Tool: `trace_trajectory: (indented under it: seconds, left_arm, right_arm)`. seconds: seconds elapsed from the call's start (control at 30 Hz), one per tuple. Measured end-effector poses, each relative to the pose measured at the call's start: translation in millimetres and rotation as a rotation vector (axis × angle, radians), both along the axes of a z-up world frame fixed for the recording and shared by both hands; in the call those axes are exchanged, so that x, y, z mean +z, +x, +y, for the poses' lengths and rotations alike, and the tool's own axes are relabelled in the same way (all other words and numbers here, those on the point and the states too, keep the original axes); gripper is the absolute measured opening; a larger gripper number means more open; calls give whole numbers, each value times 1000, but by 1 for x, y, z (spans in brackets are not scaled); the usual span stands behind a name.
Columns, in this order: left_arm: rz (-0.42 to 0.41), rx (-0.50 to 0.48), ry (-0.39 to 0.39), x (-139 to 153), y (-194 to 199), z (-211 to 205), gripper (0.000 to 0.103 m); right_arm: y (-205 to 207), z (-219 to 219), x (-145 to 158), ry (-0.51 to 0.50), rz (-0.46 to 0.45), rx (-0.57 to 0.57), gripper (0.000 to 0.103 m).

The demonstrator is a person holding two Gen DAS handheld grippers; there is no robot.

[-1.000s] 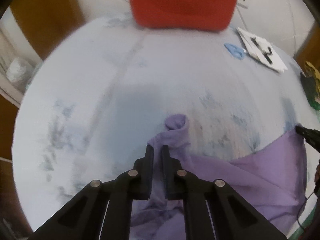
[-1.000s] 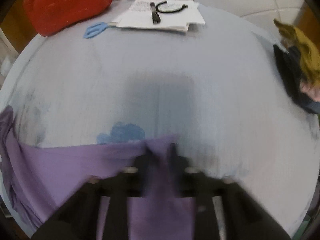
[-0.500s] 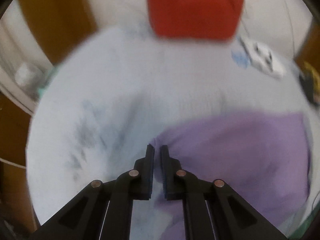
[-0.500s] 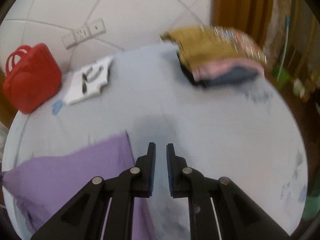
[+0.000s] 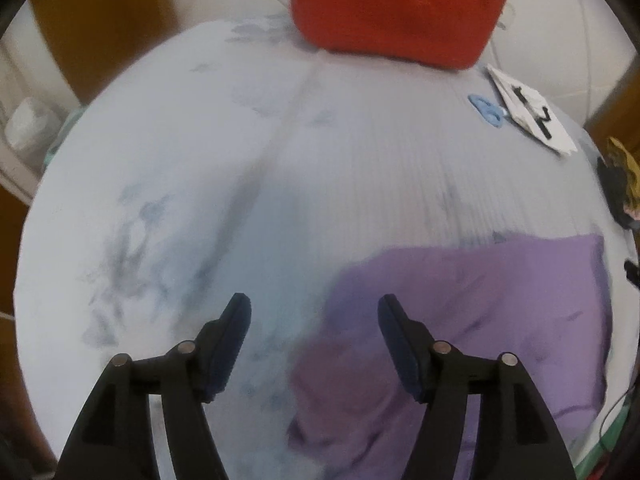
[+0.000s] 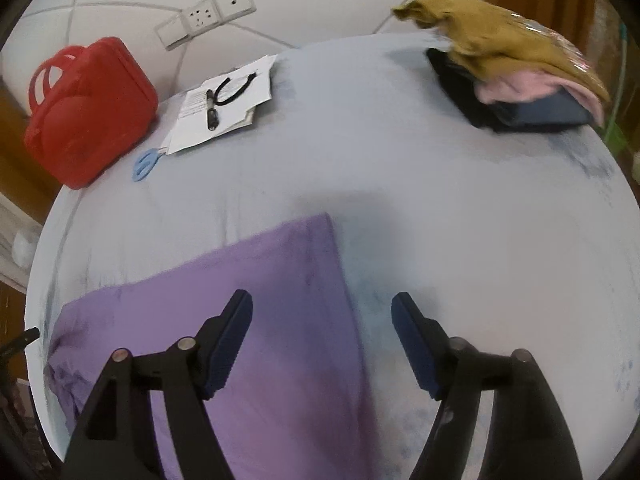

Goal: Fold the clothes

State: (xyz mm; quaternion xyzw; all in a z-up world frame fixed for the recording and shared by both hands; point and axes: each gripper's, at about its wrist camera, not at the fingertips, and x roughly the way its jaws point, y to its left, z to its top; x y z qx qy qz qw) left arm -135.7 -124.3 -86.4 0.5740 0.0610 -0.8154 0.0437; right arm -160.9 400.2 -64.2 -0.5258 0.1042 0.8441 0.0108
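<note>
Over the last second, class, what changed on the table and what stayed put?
Both tongs, left and right, let go of the purple garment and are opening; it now lies flat on the table. The red bag, papers and clothes pile stayed.

left claw [image 5: 314,320] and right claw [image 6: 322,320] now spread, jaws opening, purple cloth [image 6: 256,320] released, no longer pinched and bunched, now lying flat on the table [image 6: 440,200]
</note>
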Motion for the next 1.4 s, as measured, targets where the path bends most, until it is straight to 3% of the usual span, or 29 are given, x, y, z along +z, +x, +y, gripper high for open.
trace_trajectory:
  seconds: [0.23,0.3,0.33,0.37,0.4,0.43,0.47,0.5,0.6,0.77,0.87,1.0,1.1,1.17,1.23,1.3,1.33,1.4]
  left_arm:
    - [-71,-56,10,-35,-25,27,66]
    - [-82,-83,-1,-41,-26,36,60]
    - [-78,-96,-5,-40,-25,40,51]
    - [-71,-110,-5,-39,-25,43,35]
    - [-63,-123,-5,-37,-25,47,26]
    - [-59,-128,-21,-35,-25,50,9]
    - [-47,-131,-26,-32,-25,52,8]
    - [-31,-130,-24,-26,-23,53,8]
    - [33,-142,-10,-1,-11,55,8]
    - [149,-189,2,51,34,47,8]
    - [154,-241,21,57,65,48,8]
    - [51,-316,25,27,98,58,10]
    - [-49,-302,56,-2,112,57,20]
    - [-60,-278,82,-3,117,54,24]
    - [-24,-265,95,11,121,53,34]
    - [36,-263,97,31,119,54,50]
    - [63,-264,97,39,117,55,58]
    - [112,-265,100,54,108,59,60]
  right_arm:
    - [-56,-21,-25,88,-58,28,72]
    - [-66,-27,-34,120,-83,40,72]
    - [-69,-30,-39,129,-96,51,72]
    - [-70,-34,-44,148,-116,68,71]
    - [-70,-39,-50,167,-135,84,52]
    - [-70,-44,-53,185,-146,99,48]
    - [-68,-48,-51,194,-140,111,21]
    - [-65,-53,-48,204,-134,121,10]
    - [-52,-55,-35,182,-87,135,9]
    - [4,-32,13,40,49,112,8]
    - [49,-14,32,-36,89,88,8]
    - [105,13,20,-57,20,65,9]
    - [132,24,-9,-57,-87,68,9]
    - [144,28,-24,-63,-139,57,9]
    - [154,31,-32,-63,-164,37,19]
    - [160,38,-28,-66,-142,16,47]
    - [162,41,-24,-75,-125,6,53]
    - [165,47,-13,-84,-82,-14,58]
